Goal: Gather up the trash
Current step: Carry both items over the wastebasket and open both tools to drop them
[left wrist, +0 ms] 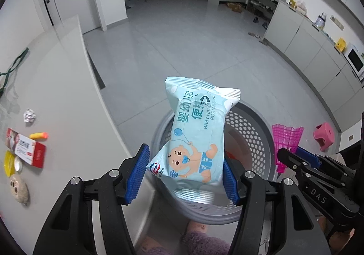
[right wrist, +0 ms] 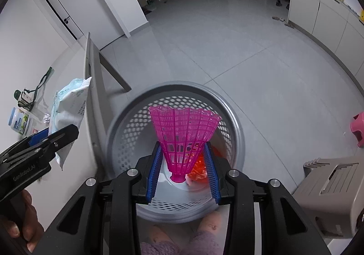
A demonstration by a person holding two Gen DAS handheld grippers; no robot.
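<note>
1. Left tongs point(left wrist: 185, 174) clamp the wipes pack point(left wrist: 195, 138) above the grey basket point(right wrist: 236, 123), near its tabletop-side rim.
2. Right tongs point(right wrist: 183, 165) pinch the pink shuttlecock point(right wrist: 183, 134) over basket centre (orange scrap inside).
3. Shift pack inward w/ left, then let go of both.

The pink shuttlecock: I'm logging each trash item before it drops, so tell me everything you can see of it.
The pink shuttlecock is translucent magenta plastic: a flared lattice skirt with a wavy rim, narrowing to a small round pink base. It points base-down toward the camera, skirt up. The right gripper holds it, blue ribbed pads against the lower skirt on both sides. It hangs above the opening of the grey perforated basket, touching nothing else visible.
</note>
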